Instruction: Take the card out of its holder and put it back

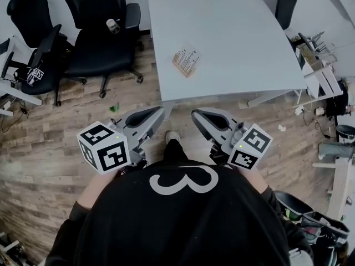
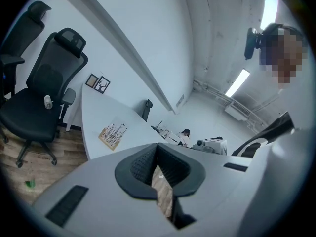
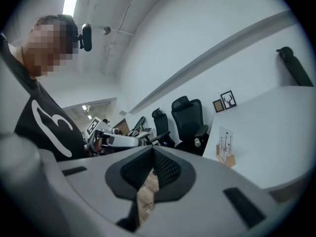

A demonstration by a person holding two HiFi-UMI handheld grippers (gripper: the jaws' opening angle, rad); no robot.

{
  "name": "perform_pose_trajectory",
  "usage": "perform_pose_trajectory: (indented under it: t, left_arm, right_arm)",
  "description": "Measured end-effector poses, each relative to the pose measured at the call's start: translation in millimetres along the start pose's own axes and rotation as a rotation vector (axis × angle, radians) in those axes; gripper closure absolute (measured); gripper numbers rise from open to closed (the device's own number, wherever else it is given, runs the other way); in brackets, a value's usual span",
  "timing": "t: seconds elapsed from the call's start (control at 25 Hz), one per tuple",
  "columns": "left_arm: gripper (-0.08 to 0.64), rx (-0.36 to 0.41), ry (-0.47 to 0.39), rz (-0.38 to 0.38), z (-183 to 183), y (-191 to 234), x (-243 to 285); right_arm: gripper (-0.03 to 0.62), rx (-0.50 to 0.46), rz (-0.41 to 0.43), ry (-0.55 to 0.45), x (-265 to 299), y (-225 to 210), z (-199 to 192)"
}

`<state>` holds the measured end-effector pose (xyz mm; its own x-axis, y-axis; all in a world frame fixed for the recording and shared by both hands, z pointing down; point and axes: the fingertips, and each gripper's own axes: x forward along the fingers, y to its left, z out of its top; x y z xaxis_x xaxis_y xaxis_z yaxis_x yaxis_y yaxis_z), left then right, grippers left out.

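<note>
A small wooden holder (image 1: 184, 64) with a white printed card (image 1: 189, 56) standing in it sits near the front edge of the white table (image 1: 233, 32). Both grippers hang close to my body, over the floor and short of the table. My left gripper (image 1: 157, 112) is shut with nothing between its pads. My right gripper (image 1: 196, 114) is shut and empty too. The left gripper view has its shut jaws (image 2: 158, 147) low in the frame, the holder (image 2: 111, 135) far off at the left. In the right gripper view the card (image 3: 225, 141) stands beyond the shut jaws (image 3: 152, 152).
Black office chairs (image 1: 102, 35) stand left of the table, a cup (image 1: 112, 25) on one seat. Another chair (image 1: 287, 1) is at the table's far right. Cluttered shelves and boxes (image 1: 319, 73) line the right side. The floor is wooden planks (image 1: 50, 137).
</note>
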<state>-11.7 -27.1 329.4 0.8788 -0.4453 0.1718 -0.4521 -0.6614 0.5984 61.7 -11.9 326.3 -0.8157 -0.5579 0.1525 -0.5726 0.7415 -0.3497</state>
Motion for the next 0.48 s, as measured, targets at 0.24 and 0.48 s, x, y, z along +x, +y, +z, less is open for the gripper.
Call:
perform_pose_trajectory:
  t: [0.24, 0.48]
  left_arm:
    - [0.546, 0.021, -0.004, -0.008, -4.8, -12.1, -15.5]
    - [0.546, 0.035, -0.007, -0.006, -6.7, -19.0, -25.2]
  right_arm:
    - [0.584, -0.015, -0.008, -0.016, -5.2, 18.5, -1.2]
    - [0.584, -0.023, -0.006, -0.032, -7.2, 30.9, -1.4]
